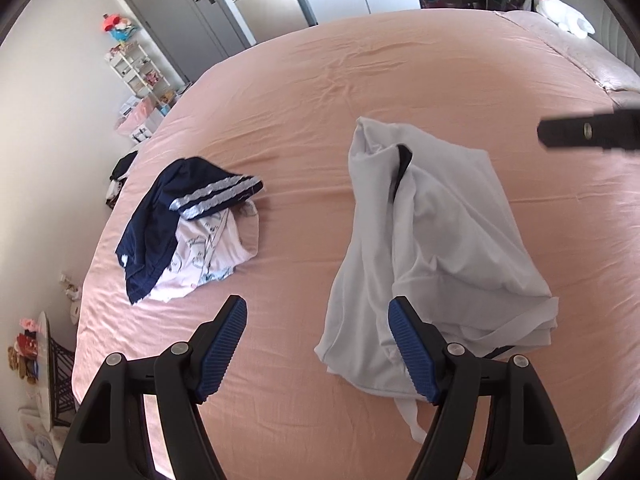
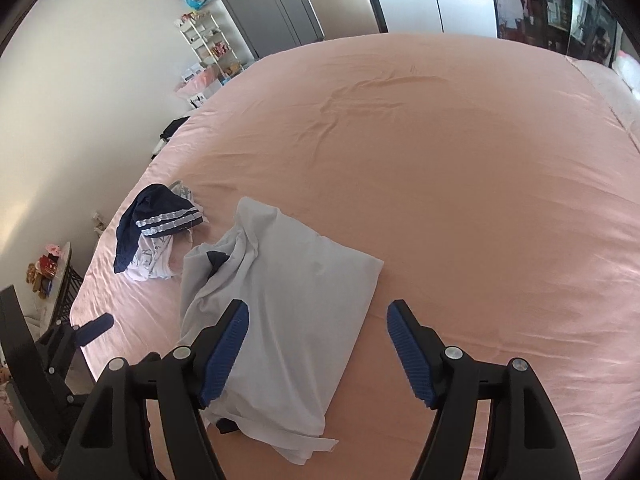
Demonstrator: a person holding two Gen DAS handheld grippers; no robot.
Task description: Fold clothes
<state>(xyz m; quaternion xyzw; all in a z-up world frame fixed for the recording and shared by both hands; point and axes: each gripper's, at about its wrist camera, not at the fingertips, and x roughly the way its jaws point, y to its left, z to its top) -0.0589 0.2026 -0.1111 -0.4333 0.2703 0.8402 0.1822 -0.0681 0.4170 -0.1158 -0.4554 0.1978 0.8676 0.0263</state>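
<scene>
The white garment [image 1: 432,240] lies rumpled and loosely doubled over on the pink bed [image 1: 360,80], a dark collar or trim [image 1: 402,164] showing in a fold near its far end; it looks thin, limp and light, so it should drape and slide rather than hold any shape, and a pinch through one layer would likely drag the rest along; the surest holds seem to be the hem band and the loose corners at its near edge, taken one by each hand so the cloth can be shaken flat; left of the white garment, apart from it, sits a small heap of a navy piece with pale stripes [image 1: 192,208] over a printed white one [image 1: 208,252]; the left tongs [image 1: 318,314] hang released above the garment's near left edge, nothing between the pads; the right tongs [image 2: 318,314] are likewise released and empty, hovering over its right side; a shelf unit [image 1: 138,66] stands well beyond the heap, against the wall.
</scene>
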